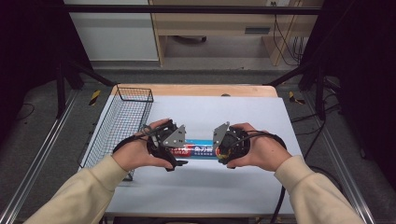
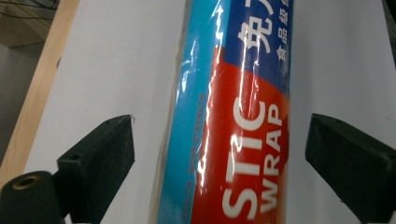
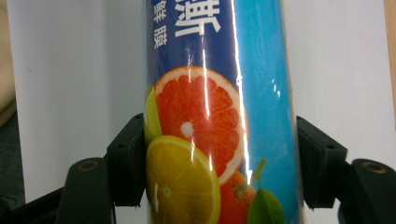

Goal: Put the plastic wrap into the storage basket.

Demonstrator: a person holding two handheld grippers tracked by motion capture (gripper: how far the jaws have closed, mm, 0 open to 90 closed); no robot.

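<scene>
A plastic wrap roll (image 1: 200, 149) with a blue, red and fruit-printed label lies on the white table (image 1: 201, 191), between my two grippers. My left gripper (image 1: 179, 153) is at its left end, open. In the left gripper view the roll (image 2: 233, 121) runs between the two jaws with a white gap on each side, and the left gripper (image 2: 222, 154) straddles it. My right gripper (image 1: 219, 150) is at the roll's right end. In the right gripper view both jaws press against the sides of the roll (image 3: 219, 140), so the right gripper (image 3: 222, 163) is shut on it.
A wire mesh basket (image 1: 122, 122) stands along the table's left side, just beyond my left hand. A wooden strip (image 1: 196, 90) borders the table's far edge. White tabletop stretches in front of and behind the roll.
</scene>
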